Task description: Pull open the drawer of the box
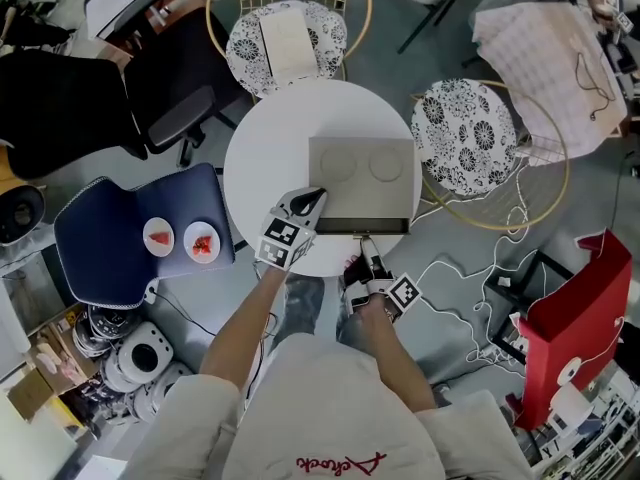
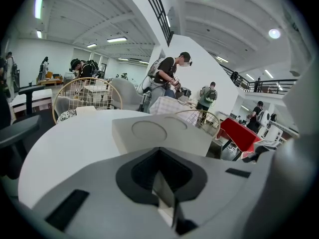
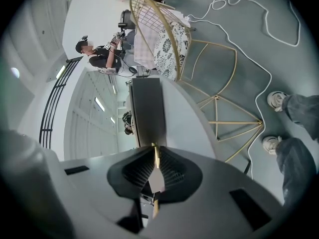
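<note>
A flat grey box (image 1: pixel 362 173) with two round dents in its lid lies on the round white table (image 1: pixel 265 158). Its dark drawer front (image 1: pixel 362 225) shows as a narrow band along the near side. My right gripper (image 1: pixel 363 240) is at the middle of that front, shut on a thin gold pull tab (image 3: pixel 156 156) that runs out from the dark drawer face (image 3: pixel 148 111). My left gripper (image 1: pixel 316 198) is shut with its tip against the box's left near corner. In the left gripper view the box (image 2: pixel 164 133) lies just beyond the shut left gripper (image 2: pixel 162 183).
Two gold wire chairs with patterned cushions stand behind (image 1: pixel 288 43) and to the right (image 1: pixel 465 133) of the table. A blue chair (image 1: pixel 110 238) with two small plates is at the left. White cables (image 1: pixel 480 288) lie on the floor beside a red object (image 1: pixel 585 313).
</note>
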Available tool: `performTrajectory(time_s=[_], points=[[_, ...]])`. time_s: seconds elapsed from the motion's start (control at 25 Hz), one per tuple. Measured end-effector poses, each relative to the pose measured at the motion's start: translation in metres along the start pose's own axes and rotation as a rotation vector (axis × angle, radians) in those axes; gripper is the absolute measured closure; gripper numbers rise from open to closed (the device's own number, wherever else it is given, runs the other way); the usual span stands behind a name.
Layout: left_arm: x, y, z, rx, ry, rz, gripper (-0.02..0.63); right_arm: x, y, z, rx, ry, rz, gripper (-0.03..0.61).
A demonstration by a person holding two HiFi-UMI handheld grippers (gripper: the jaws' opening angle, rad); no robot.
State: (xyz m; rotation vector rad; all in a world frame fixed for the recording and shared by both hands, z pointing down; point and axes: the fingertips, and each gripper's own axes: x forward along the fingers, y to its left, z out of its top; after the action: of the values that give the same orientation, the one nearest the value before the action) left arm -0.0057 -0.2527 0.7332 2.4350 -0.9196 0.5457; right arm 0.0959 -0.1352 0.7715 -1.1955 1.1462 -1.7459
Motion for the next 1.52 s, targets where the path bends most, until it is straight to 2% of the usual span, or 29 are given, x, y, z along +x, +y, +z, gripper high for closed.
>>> performTrajectory(time_s=[0.6, 0.88, 1.12, 1.4, 1.52], points=[[0.0, 0.0, 0.0, -0.001, -0.005, 0.012, 0.603, -0.065, -0.026, -0.02, 0.016, 0.01, -0.047, 0.54], [-0.001, 0.001, 0.0, -0.007, -0.01, 0.02, 0.602, -0.07, -0.032, -0.021, 0.006, 0.013, -0.067, 0.54], [0.0, 0.0, 0.0, -0.003, -0.013, 0.027, 0.603, -0.071, -0.028, -0.021, 0.039, 0.009, -0.043, 0.538], [-0.001, -0.001, -0.001, 0.002, -0.014, 0.034, 0.603, -0.085, -0.041, -0.02, 0.013, 0.029, -0.083, 0.537], [-0.001, 0.0, 0.0, -0.006, -0.017, 0.041, 0.603, -0.084, -0.037, -0.019, 0.01, 0.032, -0.075, 0.538]])
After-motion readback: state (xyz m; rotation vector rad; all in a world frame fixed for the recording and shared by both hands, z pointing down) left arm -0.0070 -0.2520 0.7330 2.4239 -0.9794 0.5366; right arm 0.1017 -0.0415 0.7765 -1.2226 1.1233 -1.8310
